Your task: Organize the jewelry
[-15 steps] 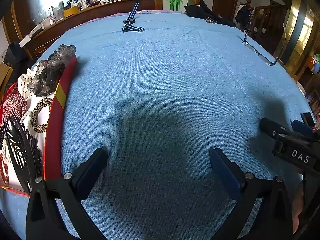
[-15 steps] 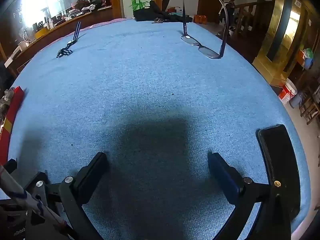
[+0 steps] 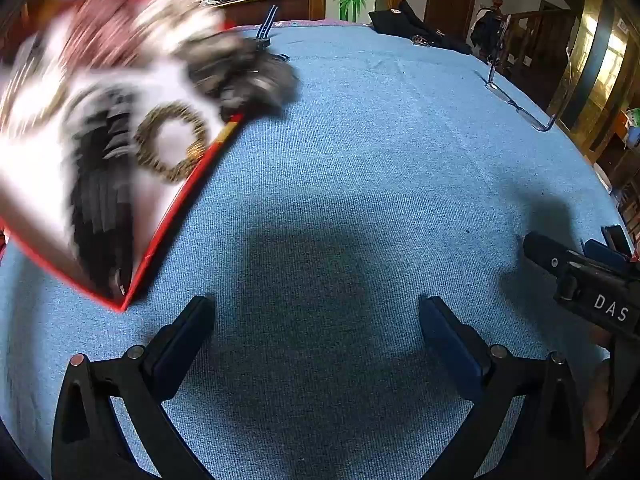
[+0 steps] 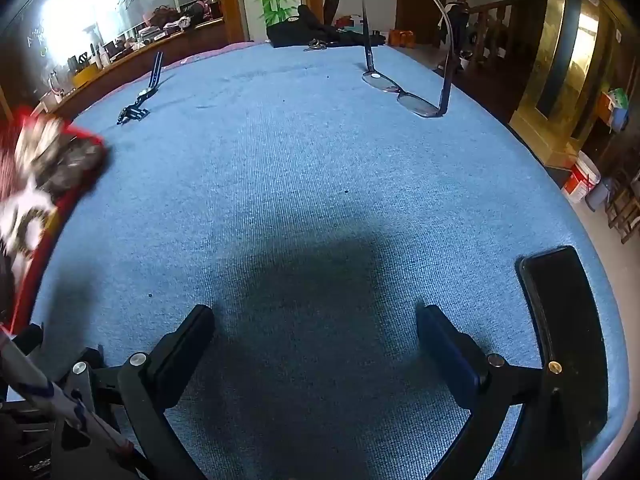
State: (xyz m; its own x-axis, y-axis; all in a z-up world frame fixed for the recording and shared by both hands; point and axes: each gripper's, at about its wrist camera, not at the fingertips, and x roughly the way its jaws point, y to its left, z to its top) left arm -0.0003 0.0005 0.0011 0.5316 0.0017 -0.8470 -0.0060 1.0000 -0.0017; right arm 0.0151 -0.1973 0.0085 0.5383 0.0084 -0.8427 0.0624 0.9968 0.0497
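Observation:
A red-rimmed white tray (image 3: 176, 208) of jewelry lies at the left, blurred by motion. It holds a gold beaded bracelet (image 3: 170, 142), a black comb-like hair clip (image 3: 100, 184) and a dark grey scrunchie (image 3: 248, 76). The tray also shows at the left edge of the right wrist view (image 4: 44, 224). A blue striped strap (image 3: 266, 28) lies at the far side. My left gripper (image 3: 316, 340) is open and empty over the blue cloth, right of the tray. My right gripper (image 4: 316, 340) is open and empty over bare cloth.
A pair of glasses (image 4: 404, 96) stands on its lenses at the far right, also in the left wrist view (image 3: 516, 104). A black phone (image 4: 564, 336) lies near the right table edge. Dark bags (image 3: 412, 28) sit at the far edge. The blue cloth (image 3: 360, 184) covers the table.
The tray has swung into the left wrist view, now larger, rotated and blurred, its corner close to my left fingers. The right wrist view also shows more of it. Both grippers stay open.

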